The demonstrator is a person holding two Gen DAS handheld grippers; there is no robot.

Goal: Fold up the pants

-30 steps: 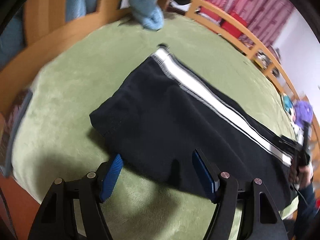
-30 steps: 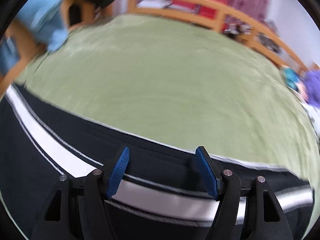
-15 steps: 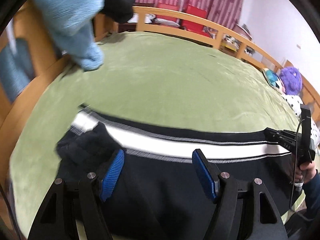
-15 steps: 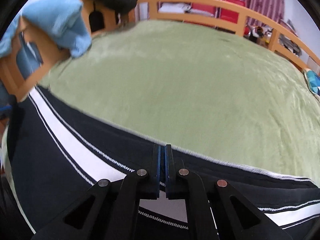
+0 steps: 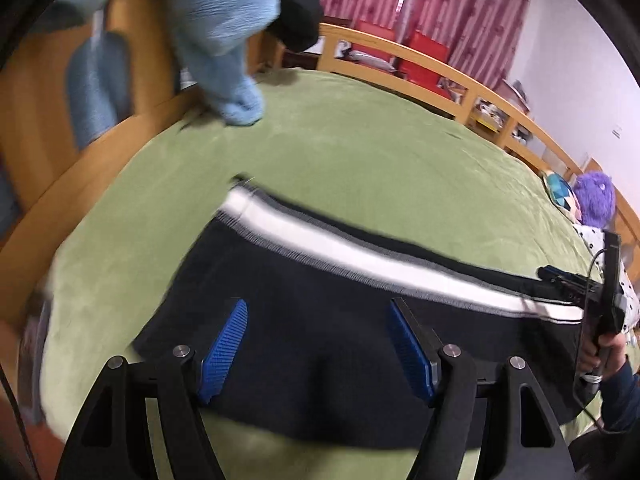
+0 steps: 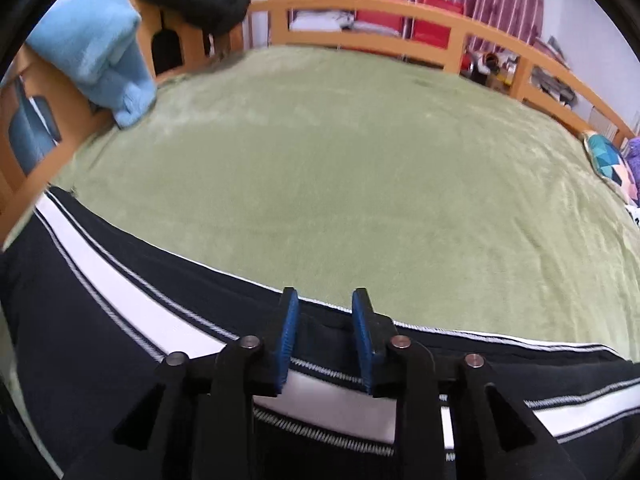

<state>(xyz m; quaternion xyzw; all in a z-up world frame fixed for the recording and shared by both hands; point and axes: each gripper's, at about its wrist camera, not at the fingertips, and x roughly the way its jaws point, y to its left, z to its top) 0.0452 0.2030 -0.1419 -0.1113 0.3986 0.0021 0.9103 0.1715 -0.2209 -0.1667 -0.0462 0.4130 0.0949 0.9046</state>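
Observation:
Black pants with a white side stripe lie spread along the near edge of a green bedspread. My left gripper hovers open over the dark cloth near the pants' left end, with nothing pressed between its blue pads. In the right wrist view my right gripper sits at the far edge of the pants. Its jaws are opening, and the hem shows in the narrow gap with the pads off it. In the left wrist view the right gripper appears at far right, held by a hand.
A light blue blanket and a black garment hang over the wooden bed frame at the back left. A purple plush toy and a patterned cushion lie at the right. Green bedspread stretches beyond the pants.
The right gripper went from wide open to shut on the hem, and its pads have now parted a little. The left gripper rose; the bunched left end now lies flatter.

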